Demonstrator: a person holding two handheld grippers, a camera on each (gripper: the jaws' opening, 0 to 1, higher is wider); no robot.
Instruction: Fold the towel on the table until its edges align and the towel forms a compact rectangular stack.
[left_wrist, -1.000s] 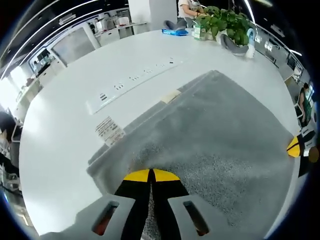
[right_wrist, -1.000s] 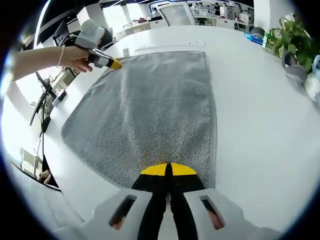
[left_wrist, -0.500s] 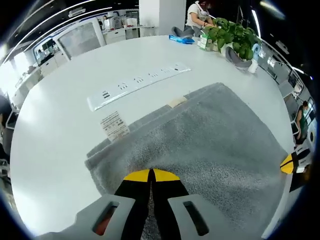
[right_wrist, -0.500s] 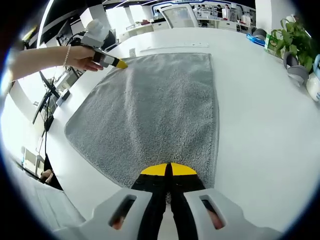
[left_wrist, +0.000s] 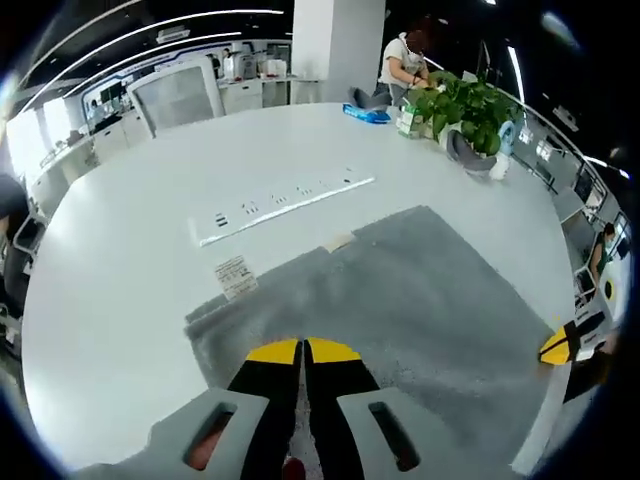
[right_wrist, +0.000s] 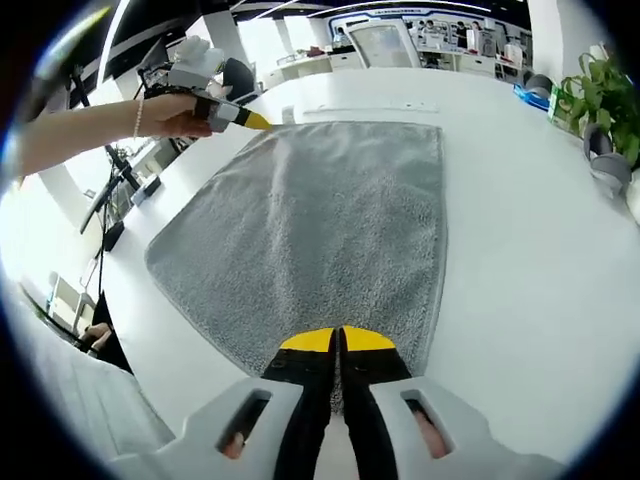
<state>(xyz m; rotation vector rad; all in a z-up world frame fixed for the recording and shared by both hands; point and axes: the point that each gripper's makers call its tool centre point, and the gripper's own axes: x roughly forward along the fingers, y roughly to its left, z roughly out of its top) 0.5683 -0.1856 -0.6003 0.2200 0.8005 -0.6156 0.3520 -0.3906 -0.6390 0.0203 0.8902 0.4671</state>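
Left claw (left_wrist: 302, 350): two black jaws with yellow tips, pale grey moulded shells either side at the base, each with a slanted slot showing red-orange inside; small red bit low between the jaws. Right claw (right_wrist: 338, 340): same build, black jaws, yellow tips, grey shells with slotted openings, reddish inside. Left claw seen from the right gripper view (right_wrist: 258, 123): yellow tip, black neck, grey-white body. Hand (right_wrist: 172, 113) on it, bare forearm, thin beaded bracelet (right_wrist: 138, 117) at the wrist. Right claw's yellow and black tip (left_wrist: 556, 345) at the left gripper view's edge.
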